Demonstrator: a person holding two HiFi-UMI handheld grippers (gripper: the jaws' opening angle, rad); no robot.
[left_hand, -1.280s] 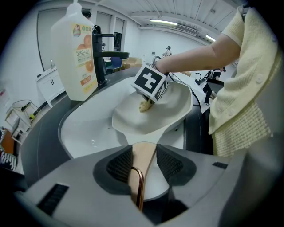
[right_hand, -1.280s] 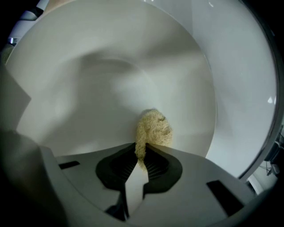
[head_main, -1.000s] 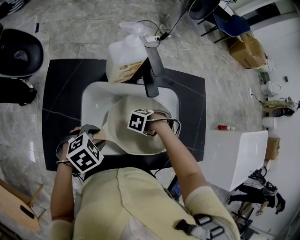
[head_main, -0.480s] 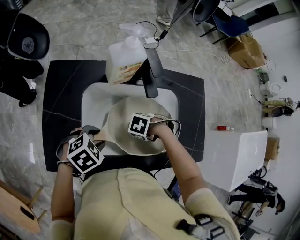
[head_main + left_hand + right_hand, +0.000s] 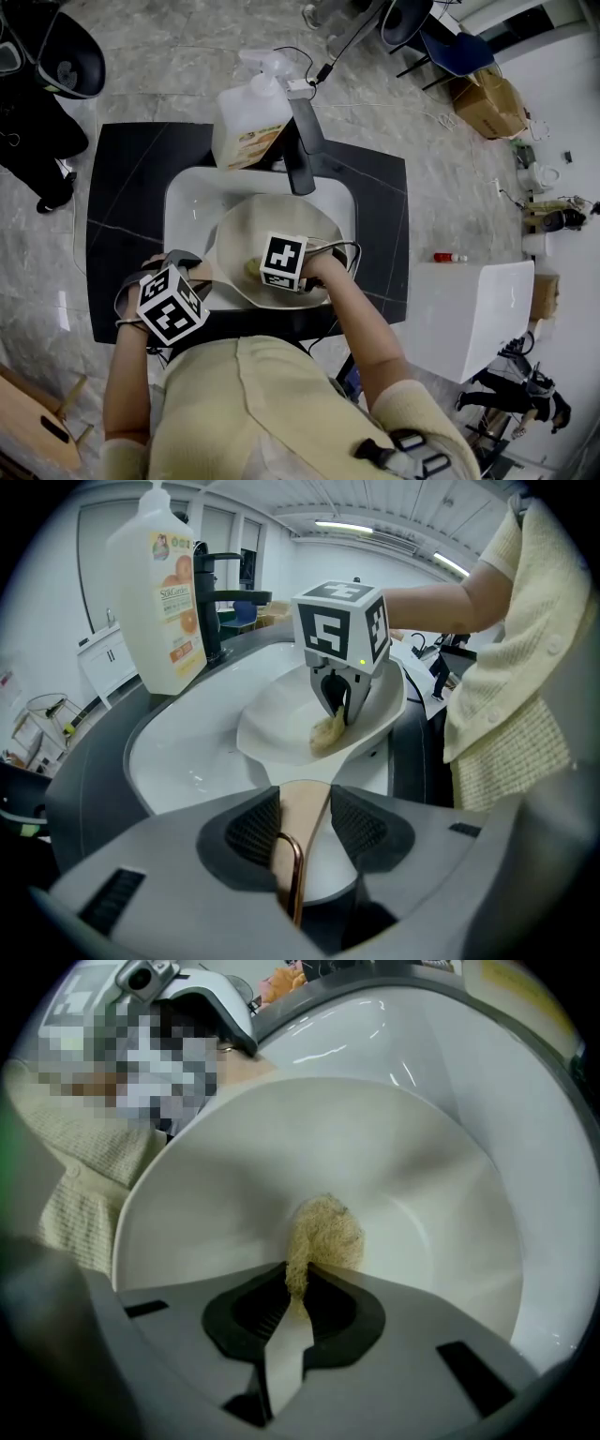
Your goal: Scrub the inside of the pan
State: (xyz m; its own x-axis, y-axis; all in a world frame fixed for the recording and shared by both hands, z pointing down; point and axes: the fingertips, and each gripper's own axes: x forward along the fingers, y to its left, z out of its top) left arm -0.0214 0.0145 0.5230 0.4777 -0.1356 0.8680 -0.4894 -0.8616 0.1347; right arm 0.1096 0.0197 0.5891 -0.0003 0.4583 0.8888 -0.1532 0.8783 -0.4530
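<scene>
Currently mid-scrub: the right hand-held gripper (image 5: 302, 1274) pinches a yellowish scourer (image 5: 323, 1232) low inside the pan (image 5: 281, 1147), tilted in the sink (image 5: 187, 202); the left hand-held gripper (image 5: 305, 803) clamps its handle (image 5: 302, 825). Next, probably, firm sweeps across unscrubbed wall

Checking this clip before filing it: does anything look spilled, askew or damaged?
Nothing stands out. The pan sits slanted in the sink, but the left gripper holds its handle, so that looks deliberate. The right gripper clamps the scrubber inside the pan. No spill shows.
</scene>
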